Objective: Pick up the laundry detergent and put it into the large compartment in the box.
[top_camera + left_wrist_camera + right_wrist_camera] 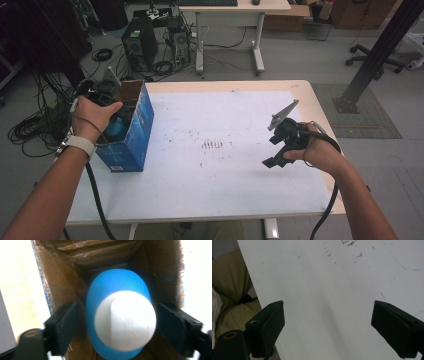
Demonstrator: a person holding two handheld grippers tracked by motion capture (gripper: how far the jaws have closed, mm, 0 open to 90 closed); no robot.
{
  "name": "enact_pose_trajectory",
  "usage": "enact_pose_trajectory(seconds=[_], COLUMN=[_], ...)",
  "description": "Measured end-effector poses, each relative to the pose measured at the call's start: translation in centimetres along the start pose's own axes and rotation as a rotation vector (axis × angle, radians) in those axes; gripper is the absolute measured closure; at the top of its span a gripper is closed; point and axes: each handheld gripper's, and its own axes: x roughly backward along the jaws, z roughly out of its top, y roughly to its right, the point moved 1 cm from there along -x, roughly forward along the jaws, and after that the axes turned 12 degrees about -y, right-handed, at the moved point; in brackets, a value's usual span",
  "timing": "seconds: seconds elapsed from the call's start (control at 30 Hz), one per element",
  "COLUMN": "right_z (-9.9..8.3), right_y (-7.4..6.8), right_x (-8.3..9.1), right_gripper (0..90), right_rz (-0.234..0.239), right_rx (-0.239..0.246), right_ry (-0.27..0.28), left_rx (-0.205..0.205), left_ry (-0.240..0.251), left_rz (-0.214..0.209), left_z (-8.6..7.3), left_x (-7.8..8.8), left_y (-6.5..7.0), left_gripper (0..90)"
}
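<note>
Blue-and-white bottle [120,320] sits between left hand-held gripper's [117,327] parted jaws, inside box [62,287].

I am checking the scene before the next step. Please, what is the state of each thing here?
blue box: upright, top open.
blue bottle: inside the box, white cap on.
left gripper: jaws apart on both sides of the bottle, not pressing it.
right gripper: open, empty, above the table.

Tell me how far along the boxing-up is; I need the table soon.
Done: the blue bottle with the white cap sits inside the blue cardboard box. In hand: the left gripper is at the box mouth, its jaws standing clear either side of the bottle, pads not pressing. Left: drawing that gripper out. The right gripper hangs open over the white table, holding nothing.
</note>
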Motion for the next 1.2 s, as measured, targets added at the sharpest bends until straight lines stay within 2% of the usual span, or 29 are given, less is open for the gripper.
enact_pose_trajectory(seconds=[0.33,0.77,0.83,1.07,1.2], right_z=[0.1,0.0,-0.1,-0.1,0.0], right_y=[-0.3,-0.6,-0.7,-0.8,-0.9], right_x=[0.1,0.4,0.5,0.7,0.8], right_gripper=[11.8,11.8,11.8,11.8,11.8], right_rz=[-0.002,-0.007,-0.010,-0.013,-0.015], right_rx=[0.004,0.004,0.004,0.005,0.007], right_ry=[0.002,0.004,0.004,0.008,0.009], left_rx=[-0.010,-0.028,-0.027,-0.043,-0.053], left_ry=[0.005,0.013,0.032,0.059,0.071], left_rz=[-0.006,-0.008,0.015,-0.002,0.013], left_z=[-0.3,-0.7,-0.8,-1.2,-1.5], left_x=[0.5,1.7,2.0,3.5,4.3], left_y=[0.0,0.4,0.5,0.5,0.6], left_gripper=[17.9,11.8,11.8,12.6,12.4])
